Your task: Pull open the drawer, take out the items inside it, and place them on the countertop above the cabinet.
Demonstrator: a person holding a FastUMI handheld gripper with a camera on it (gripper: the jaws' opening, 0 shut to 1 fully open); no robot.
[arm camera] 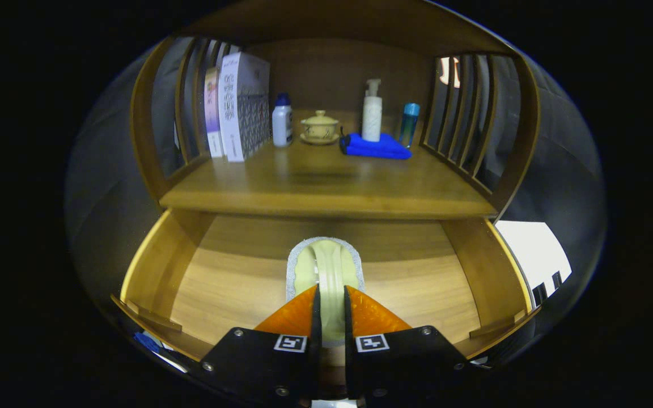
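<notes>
Brush [326, 266], in open drawer [230, 283].
Gripper [331, 297] jaws clamp its stiff ridged handle; light, rigid, likely slippery plastic.

- The brush's [326, 266] near end is hidden between the gripper's [331, 297] fingers.
- The drawer's [156, 266] front wall is hidden behind the gripper body.

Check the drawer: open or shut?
Open. The drawer is pulled out below the countertop, its floor exposed; the gripper grips a scrub brush inside.
</notes>
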